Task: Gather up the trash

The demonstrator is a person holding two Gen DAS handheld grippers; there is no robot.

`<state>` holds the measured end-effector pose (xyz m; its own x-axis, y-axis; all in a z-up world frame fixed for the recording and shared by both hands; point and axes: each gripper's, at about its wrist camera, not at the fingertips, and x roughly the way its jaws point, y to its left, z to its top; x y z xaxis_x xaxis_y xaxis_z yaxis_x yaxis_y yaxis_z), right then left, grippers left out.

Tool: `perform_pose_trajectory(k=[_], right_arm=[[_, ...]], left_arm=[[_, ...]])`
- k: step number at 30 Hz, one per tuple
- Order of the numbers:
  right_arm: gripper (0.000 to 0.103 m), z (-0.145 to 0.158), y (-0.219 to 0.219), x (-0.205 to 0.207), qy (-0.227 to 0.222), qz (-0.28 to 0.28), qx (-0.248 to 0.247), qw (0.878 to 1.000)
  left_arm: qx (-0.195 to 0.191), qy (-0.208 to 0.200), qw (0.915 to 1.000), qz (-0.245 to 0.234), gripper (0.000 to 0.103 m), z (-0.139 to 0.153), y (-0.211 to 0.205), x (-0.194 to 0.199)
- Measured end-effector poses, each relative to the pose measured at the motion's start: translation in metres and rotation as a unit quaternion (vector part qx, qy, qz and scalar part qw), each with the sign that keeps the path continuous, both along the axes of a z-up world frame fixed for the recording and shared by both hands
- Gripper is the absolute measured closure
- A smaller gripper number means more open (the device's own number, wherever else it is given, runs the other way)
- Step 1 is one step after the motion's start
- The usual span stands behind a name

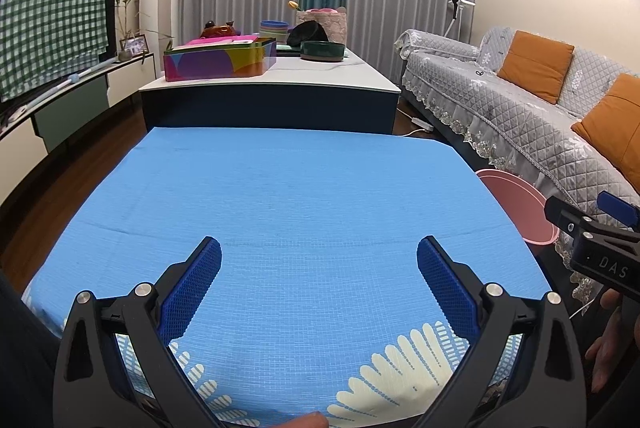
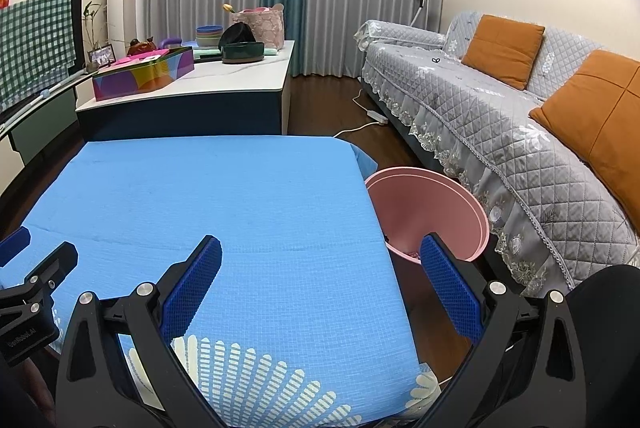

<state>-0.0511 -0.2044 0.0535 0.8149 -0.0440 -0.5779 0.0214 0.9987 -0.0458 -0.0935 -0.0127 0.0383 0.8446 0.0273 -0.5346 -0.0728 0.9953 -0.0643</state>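
Left wrist view: the left hand-held gripper (image 1: 319,256) hangs over the blue-clothed counter (image 1: 280,195) with its blue pads spread wide and nothing between them. The pink trash bin (image 1: 516,205) stands on the floor just beside the counter's right edge, near the grey sofa (image 1: 500,107).

Right wrist view: the right hand-held gripper (image 2: 320,256) is likewise spread and holds nothing, its right pad over the pink trash bin (image 2: 432,207), its left pad over the blue-clothed counter (image 2: 200,195). The left hand-held gripper (image 2: 36,280) shows at the left edge.

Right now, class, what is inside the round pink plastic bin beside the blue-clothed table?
The pink bin shows only bare pink inner wall; its bottom is hidden behind the right gripper.
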Motion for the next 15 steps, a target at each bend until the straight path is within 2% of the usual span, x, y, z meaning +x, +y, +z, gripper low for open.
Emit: perform_pose_trajectory(k=[15], right_arm=[[0.005,-0.0002,-0.0003,-0.0001,-0.001,0.000,0.000,1.000]], left_arm=[[-0.002,0.004,1.0000,-0.002,0.008,-0.0028,0.0014,0.0012]])
